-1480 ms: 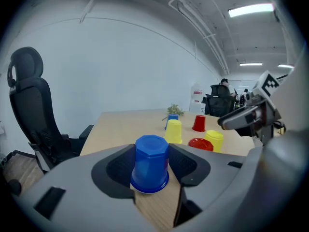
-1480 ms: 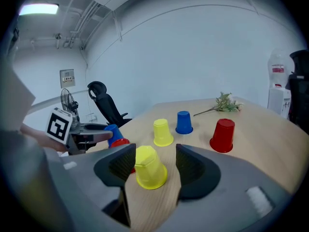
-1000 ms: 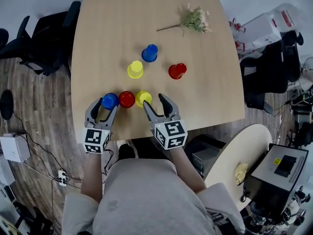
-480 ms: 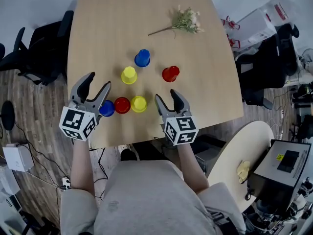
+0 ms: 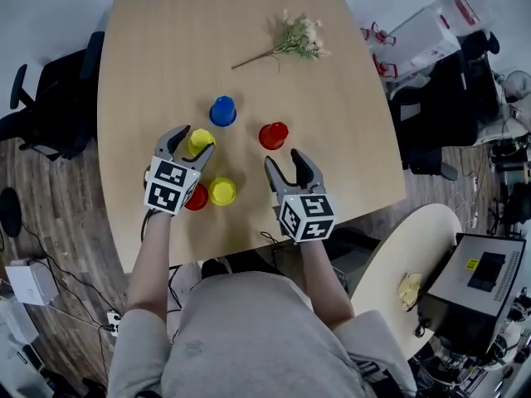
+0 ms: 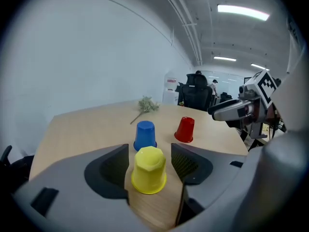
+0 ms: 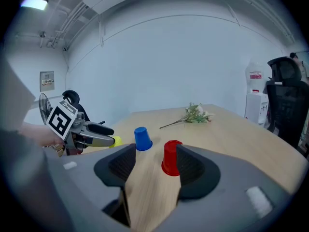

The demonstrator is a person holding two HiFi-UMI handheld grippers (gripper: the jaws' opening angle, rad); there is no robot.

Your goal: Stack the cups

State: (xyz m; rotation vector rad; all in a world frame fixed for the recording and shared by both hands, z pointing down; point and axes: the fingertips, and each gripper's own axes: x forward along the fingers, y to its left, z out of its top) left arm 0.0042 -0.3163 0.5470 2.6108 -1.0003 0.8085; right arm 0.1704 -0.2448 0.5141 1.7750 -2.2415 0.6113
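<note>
Left gripper (image 5: 192, 143): tilted downward, jaws wide and just been opening. A yellow cup (image 6: 148, 169) stands between them, not gripped. Right gripper (image 5: 288, 162): jaws apart, holding nothing. Both forearms (image 5: 319, 272) stretched forward.

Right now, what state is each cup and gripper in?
Yellow plastic cup between left jaws: inverted, ungripped.
Blue plastic cup: inverted.
Far red plastic cup: inverted.
Near yellow plastic cup: inverted.
Near red plastic cup: partly hidden.
Left gripper: open, just opened wider.
Right gripper: open, empty.
</note>
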